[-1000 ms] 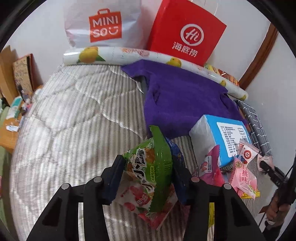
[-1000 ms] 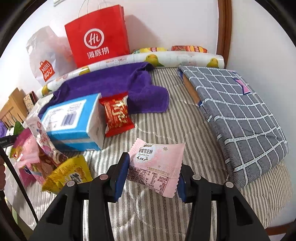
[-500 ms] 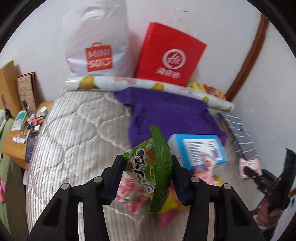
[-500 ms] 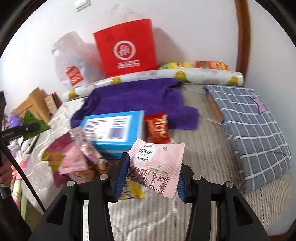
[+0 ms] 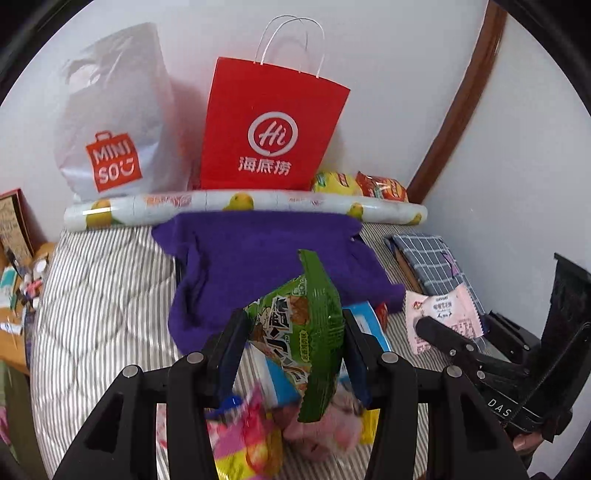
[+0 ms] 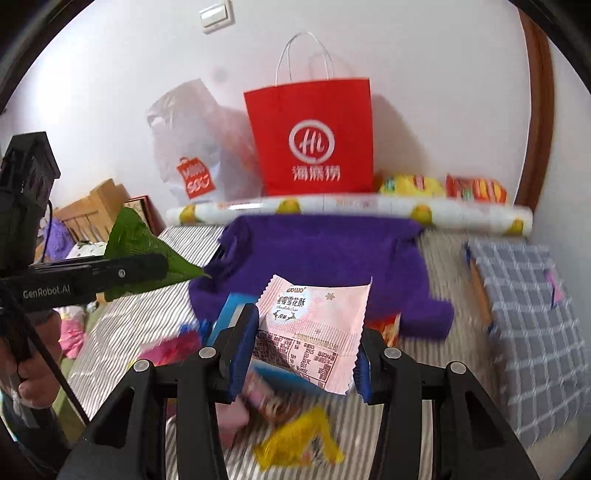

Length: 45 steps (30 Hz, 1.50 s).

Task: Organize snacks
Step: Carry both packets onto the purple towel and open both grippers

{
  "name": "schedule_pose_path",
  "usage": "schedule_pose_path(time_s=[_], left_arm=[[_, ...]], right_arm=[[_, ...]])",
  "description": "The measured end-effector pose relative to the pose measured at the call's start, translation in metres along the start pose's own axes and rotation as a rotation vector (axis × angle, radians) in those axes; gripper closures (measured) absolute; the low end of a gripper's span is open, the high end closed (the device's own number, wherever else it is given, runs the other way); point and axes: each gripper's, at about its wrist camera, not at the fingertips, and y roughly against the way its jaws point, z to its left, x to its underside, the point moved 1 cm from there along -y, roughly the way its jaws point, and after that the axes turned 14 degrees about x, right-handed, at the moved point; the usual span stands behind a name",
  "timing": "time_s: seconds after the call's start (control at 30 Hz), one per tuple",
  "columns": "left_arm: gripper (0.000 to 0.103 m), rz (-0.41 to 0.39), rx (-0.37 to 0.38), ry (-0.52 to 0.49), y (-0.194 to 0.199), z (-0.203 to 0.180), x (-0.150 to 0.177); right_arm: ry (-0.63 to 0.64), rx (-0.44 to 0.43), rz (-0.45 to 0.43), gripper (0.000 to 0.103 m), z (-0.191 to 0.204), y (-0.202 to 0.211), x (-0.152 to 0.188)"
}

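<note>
A white wall (image 6: 406, 55) stands behind the bed (image 5: 103, 295), which has a grey striped quilted cover. A light switch (image 6: 216, 16) sits high on that wall. Right of the bed, a brown curved wooden trim (image 5: 458, 99) runs up the wall. Left of the bed are wooden furniture (image 6: 92, 214) and a cluttered wooden desk (image 5: 14, 343).

Green pkt (image 5: 310, 332), pink pkt (image 6: 314, 328), purple towel (image 5: 266, 258), striped mattress (image 5: 103, 295).
</note>
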Motion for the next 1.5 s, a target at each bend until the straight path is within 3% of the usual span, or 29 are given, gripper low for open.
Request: schedule_pose_path(time_s=[0.27,0.6,0.93,1.33,1.5], left_arm=[[0.056,0.014,-0.036,-0.016,-0.023,0.014,-0.043],[0.056,0.040,-0.069,-0.023,-0.060,0.036,-0.083],[0.056,0.090,-0.062,-0.022,-0.105,0.061,-0.106],[0.056,0.209,-0.038,0.020,-0.172,0.095,-0.101],[0.056,0.240,-0.035,0.027,-0.181,0.103,-0.097]], right_arm=[[-0.023,0.029,-0.027,0.057,-0.014,-0.038,-0.049],[-0.080,0.060,-0.007,0.057,-0.038,-0.103,-0.083],[-0.091,0.058,0.049,0.057,-0.047,-0.165,-0.086],[-0.109,0.034,0.197,0.057,-0.055,-0.232,-0.061],[-0.091,0.041,0.230,0.057,-0.052,-0.245,-0.052]])
